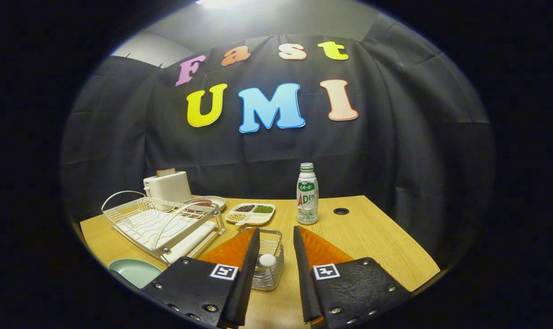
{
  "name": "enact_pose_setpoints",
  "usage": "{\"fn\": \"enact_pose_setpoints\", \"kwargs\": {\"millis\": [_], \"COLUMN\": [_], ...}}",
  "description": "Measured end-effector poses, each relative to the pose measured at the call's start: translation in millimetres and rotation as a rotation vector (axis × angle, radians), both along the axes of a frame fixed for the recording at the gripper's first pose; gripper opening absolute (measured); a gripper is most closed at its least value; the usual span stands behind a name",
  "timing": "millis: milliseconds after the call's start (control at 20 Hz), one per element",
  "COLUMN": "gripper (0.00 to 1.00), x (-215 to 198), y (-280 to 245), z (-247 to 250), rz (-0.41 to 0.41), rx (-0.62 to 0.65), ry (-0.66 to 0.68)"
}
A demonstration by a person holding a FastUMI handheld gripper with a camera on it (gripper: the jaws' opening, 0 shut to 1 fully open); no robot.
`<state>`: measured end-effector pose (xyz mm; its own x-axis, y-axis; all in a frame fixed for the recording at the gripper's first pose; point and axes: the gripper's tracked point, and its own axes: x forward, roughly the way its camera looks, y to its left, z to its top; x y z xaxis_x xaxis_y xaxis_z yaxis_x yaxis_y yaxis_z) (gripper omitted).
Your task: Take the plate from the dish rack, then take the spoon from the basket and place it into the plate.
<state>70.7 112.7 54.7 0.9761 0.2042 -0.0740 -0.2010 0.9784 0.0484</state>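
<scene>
My gripper (pixel 276 230) is open, with nothing held between its fingers. Just ahead of the fingers, and partly behind the left one, stands a small wire basket (pixel 271 274). The spoon's rounded white end (pixel 267 260) sticks up from it, close to the left finger's inner side. A pale green plate (pixel 132 270) lies flat on the wooden table (pixel 372 246), left of the left finger and in front of the dish rack. The white wire dish rack (pixel 162 224) stands beyond it on the left, its slots bare.
Behind the rack are a white toaster (pixel 167 186) and a dish of sausages (pixel 205 202). A divided tray of beans (pixel 250 213) and a green-labelled bottle (pixel 307 194) stand beyond the basket. A cable hole (pixel 341 211) lies right of the bottle.
</scene>
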Motion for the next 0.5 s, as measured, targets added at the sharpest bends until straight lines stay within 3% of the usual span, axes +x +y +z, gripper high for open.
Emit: {"fn": "enact_pose_setpoints", "kwargs": {"millis": [150,300,350,500], "gripper": [0.19,0.21,0.10,0.10], "x": [5.6,6.6,5.7,5.8], "y": [2.8,5.3,4.7,5.4], "z": [-6.0,-4.1,-4.5,-6.1], "rz": [-0.014,-0.007,-0.010,-0.017], "rx": [0.006,0.012,0.016,0.024], "ry": [0.000,-0.002,0.001,0.032]}}
